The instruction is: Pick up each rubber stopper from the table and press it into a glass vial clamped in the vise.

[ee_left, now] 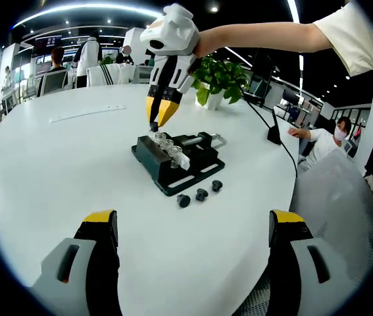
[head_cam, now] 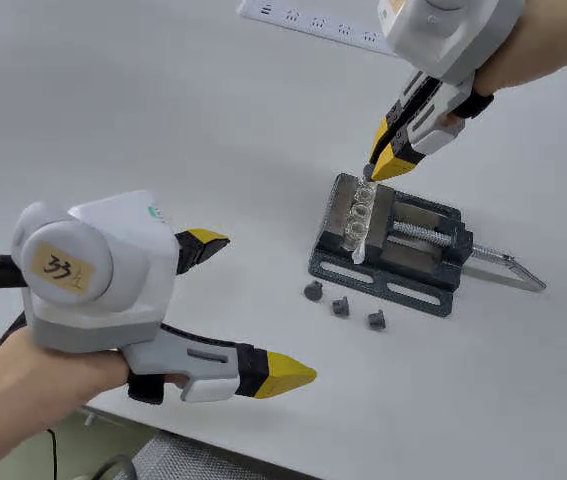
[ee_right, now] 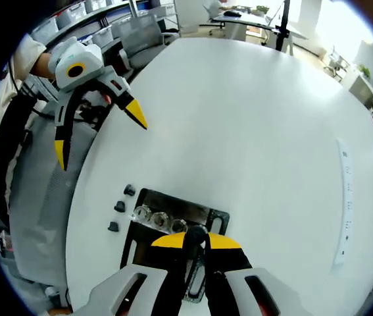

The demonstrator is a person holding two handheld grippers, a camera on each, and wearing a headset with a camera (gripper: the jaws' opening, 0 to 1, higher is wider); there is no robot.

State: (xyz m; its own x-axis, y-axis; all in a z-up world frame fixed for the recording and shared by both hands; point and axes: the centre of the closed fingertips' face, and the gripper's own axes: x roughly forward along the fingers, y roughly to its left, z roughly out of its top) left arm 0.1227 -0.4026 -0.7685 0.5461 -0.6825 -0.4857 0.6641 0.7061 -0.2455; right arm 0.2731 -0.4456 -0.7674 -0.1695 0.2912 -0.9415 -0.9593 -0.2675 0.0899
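Observation:
A black vise [head_cam: 418, 262] [ee_left: 196, 172] [ee_right: 148, 199] on the white table clamps a row of clear glass vials [head_cam: 361, 212] [ee_left: 167, 145] [ee_right: 152, 216]. My right gripper [head_cam: 383, 165] [ee_left: 159, 113] [ee_right: 196, 241] hangs just over the far end of the row, shut on a dark rubber stopper [head_cam: 368, 172] [ee_right: 196, 233]. Three more grey stoppers [head_cam: 340, 307] [ee_left: 201, 194] [ee_right: 120, 206] lie on the table by the vise's front edge. My left gripper [head_cam: 253, 305] [ee_left: 193, 224] [ee_right: 99, 139] is open with nothing in it, held well to the near left of the vise.
The vise's screw handle [head_cam: 508, 265] sticks out to the right. A white power strip [head_cam: 313, 22] [ee_left: 87, 114] [ee_right: 344, 197] lies at the table's far side. A potted plant [ee_left: 222, 79] and a cabled stand [ee_left: 275, 135] sit beyond the vise. People sit in the background.

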